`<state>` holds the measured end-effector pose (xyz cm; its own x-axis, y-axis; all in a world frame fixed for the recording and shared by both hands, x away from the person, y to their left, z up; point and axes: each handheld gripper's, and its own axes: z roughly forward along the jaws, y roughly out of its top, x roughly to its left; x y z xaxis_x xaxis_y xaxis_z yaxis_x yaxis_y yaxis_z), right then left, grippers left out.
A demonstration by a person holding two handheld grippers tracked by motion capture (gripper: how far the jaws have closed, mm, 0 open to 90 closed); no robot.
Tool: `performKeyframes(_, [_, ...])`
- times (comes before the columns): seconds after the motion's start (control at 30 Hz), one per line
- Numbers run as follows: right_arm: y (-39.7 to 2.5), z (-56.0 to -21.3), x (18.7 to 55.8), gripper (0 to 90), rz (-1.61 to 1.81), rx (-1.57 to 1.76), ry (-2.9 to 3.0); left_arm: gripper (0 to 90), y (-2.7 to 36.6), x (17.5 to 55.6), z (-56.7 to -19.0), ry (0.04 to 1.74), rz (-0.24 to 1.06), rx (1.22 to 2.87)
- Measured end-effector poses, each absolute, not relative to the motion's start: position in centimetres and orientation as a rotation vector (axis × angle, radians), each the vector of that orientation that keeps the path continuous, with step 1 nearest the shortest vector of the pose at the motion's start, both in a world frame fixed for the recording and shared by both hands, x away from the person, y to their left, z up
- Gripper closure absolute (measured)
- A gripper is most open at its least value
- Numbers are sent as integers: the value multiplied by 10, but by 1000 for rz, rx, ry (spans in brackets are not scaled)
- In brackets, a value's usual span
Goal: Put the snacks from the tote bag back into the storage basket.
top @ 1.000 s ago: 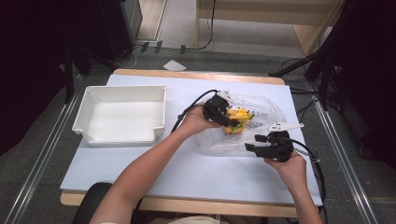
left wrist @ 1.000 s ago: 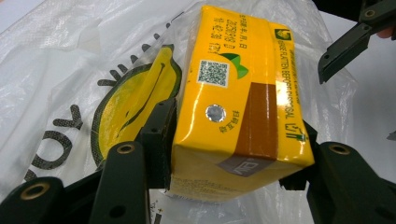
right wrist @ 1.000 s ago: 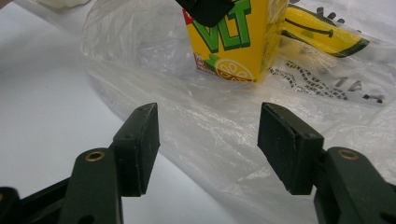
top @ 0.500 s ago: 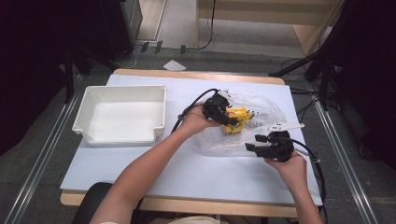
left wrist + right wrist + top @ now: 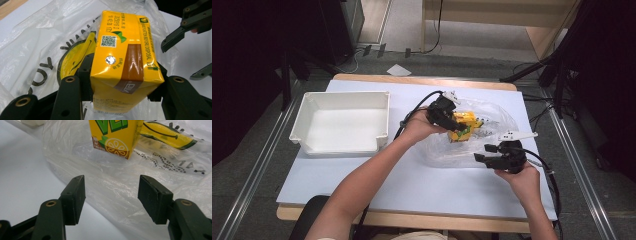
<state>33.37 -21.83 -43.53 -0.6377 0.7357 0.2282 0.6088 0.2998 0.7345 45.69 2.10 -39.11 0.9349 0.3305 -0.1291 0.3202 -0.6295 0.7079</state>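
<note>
A yellow drink carton (image 5: 122, 60) with green and brown print sits between the jaws of my left gripper (image 5: 451, 118), which is shut on it above a clear plastic bag (image 5: 472, 145) printed with a yellow logo. The same carton (image 5: 113, 136) appears at the top of the right gripper view, its base over the bag (image 5: 112, 185). My right gripper (image 5: 111, 195) stands open just over the bag's near edge, with only crumpled plastic between its pads. In the high view that right gripper (image 5: 486, 154) is at the bag's front right.
A white rectangular tray (image 5: 342, 125) stands on the left of the pale blue table top (image 5: 412, 185). A small white scrap (image 5: 398, 70) lies on the floor beyond the far edge. Black cables trail from both grippers.
The left gripper with the carton has shifted slightly over the bag. The right gripper has stayed in nearly the same place, open.
</note>
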Motion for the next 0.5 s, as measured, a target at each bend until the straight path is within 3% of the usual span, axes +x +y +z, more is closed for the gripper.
performKeyframes(0.5, [-216, -434, 331, 397, 1265, 1237, 2416, 525, 29, 450, -367, 466, -42, 2273])
